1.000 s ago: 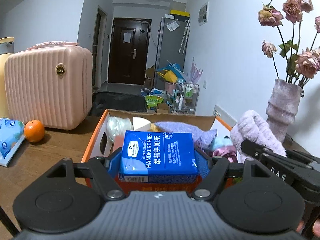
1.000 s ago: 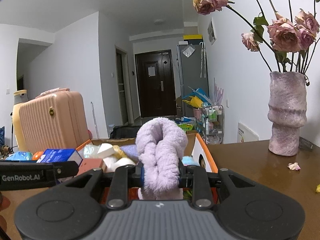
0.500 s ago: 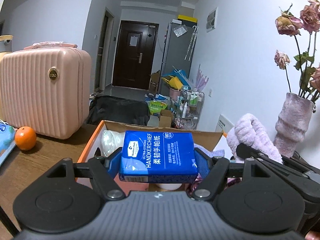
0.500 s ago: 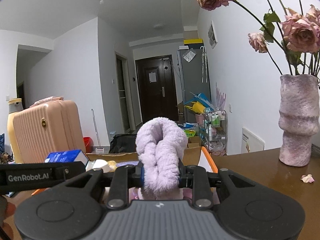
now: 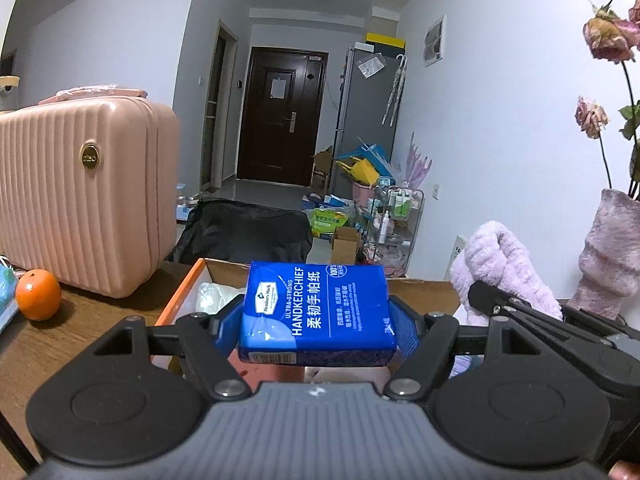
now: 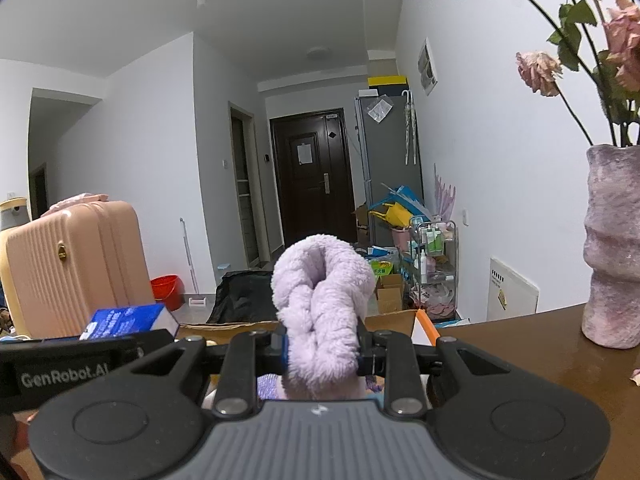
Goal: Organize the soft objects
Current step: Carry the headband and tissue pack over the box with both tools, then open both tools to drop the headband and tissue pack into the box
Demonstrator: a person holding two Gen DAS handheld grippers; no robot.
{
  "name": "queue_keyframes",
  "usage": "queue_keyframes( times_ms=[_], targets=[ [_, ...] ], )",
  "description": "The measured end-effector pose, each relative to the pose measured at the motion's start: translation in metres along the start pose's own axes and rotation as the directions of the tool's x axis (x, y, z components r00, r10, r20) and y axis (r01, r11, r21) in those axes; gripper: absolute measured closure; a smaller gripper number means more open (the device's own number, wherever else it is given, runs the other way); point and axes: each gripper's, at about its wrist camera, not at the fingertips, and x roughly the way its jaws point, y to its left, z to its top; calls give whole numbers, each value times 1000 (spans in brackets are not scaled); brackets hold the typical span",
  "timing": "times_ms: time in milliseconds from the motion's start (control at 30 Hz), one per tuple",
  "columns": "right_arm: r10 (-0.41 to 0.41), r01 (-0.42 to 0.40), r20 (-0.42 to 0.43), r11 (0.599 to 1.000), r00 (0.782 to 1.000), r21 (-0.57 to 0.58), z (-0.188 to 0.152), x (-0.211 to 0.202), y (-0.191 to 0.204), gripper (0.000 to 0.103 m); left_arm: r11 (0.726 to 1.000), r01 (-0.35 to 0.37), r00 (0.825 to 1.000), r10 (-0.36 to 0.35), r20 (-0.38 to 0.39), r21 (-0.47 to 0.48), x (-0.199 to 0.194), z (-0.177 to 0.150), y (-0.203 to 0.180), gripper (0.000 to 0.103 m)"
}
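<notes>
Blue tissue pack (image 5: 318, 312) clamped in left gripper (image 5: 316, 334) jaws, lilac plush towel (image 6: 322, 304) pinched in right gripper (image 6: 322, 350) jaws. Both now carried further over the cardboard box (image 5: 420, 290) than a second ago, nearing drop-off.

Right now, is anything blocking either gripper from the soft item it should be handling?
No. The left gripper is already shut on the blue handkerchief pack, and the right gripper is shut on the lilac fluffy cloth. Both are held above the cardboard box.
</notes>
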Motion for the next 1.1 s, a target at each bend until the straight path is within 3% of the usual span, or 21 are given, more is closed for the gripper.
queue_keyframes(
  times_ms=[367,433,500,567,667,800,900,1100],
  targets=[
    [-3,2,-48,1000,999,-13,2,25,-4,75,999,-21,1000,21,-12,28,18,-5,-3,29],
    [-6,5,-63,1000,998,-12,1,27,-6,70,999,-23,999,24,-21,27,19,-5,-1,28],
    [-10,9,-70,1000,997,-17,0,28,-7,57,999,-20,999,21,-25,24,20,-5,0,28],
    [-17,16,-71,1000,997,-21,0,28,-9,49,1000,-24,999,25,-22,20,19,-5,3,23],
    [-28,26,-71,999,997,-26,0,27,-11,44,999,-37,999,37,-12,7,16,-4,6,13],
    [-39,37,-74,999,996,-34,-2,25,-13,17,997,-75,997,75,16,-19,11,-3,12,0],
    [-50,48,-54,998,997,-38,-2,21,-14,1,995,-94,995,94,19,-33,11,-1,18,0],
    [-49,48,-36,998,998,-28,-1,16,-19,0,992,-115,993,116,5,-46,14,0,29,0]
  ],
)
